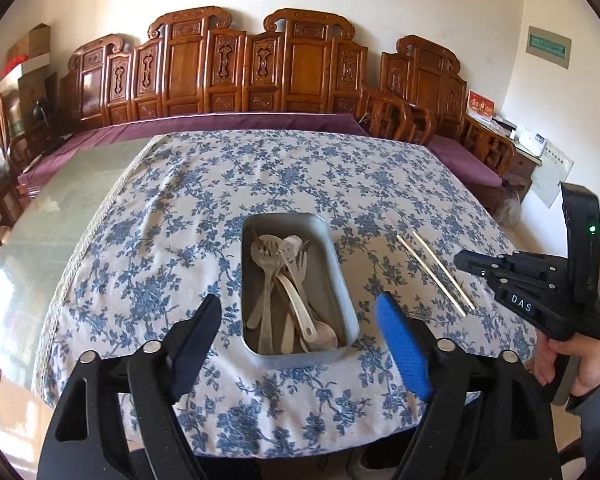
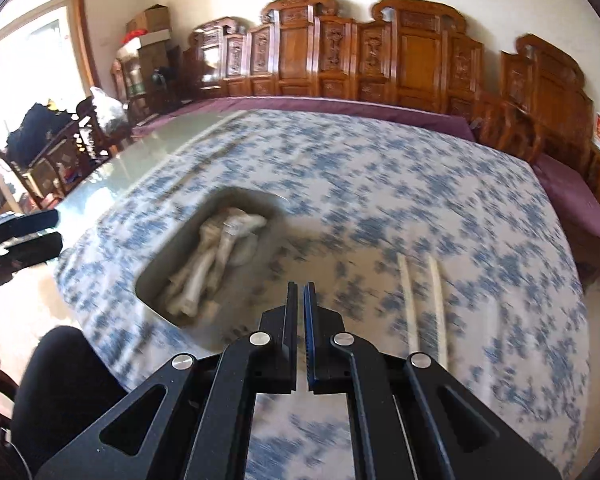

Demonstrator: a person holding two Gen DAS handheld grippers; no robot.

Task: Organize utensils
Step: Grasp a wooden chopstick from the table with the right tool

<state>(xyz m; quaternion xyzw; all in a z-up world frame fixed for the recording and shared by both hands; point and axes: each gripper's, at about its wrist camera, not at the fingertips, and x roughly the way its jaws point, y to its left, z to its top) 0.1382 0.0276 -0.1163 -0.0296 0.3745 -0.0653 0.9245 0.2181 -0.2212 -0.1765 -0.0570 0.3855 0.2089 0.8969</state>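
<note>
A grey metal tray (image 1: 350, 312) sits on the blue floral tablecloth and holds several spoons and forks (image 1: 288, 284). Two pale chopsticks (image 1: 436, 276) lie side by side on the cloth to the tray's right. My left gripper (image 1: 298, 312) is open and empty, its fingers on either side of the tray's near end, above it. My right gripper (image 1: 460, 258) is shut and empty, just right of the chopsticks. In the blurred right wrist view, the right gripper (image 2: 300, 290) hovers between the tray (image 2: 152, 276) and the chopsticks (image 2: 422, 304).
The tablecloth (image 1: 204, 208) covers most of a glass-topped table (image 1: 68, 200). Carved wooden benches with purple cushions (image 1: 236, 120) run behind it. A wooden chair (image 2: 48, 160) stands at the left. The table's near edge lies under my grippers.
</note>
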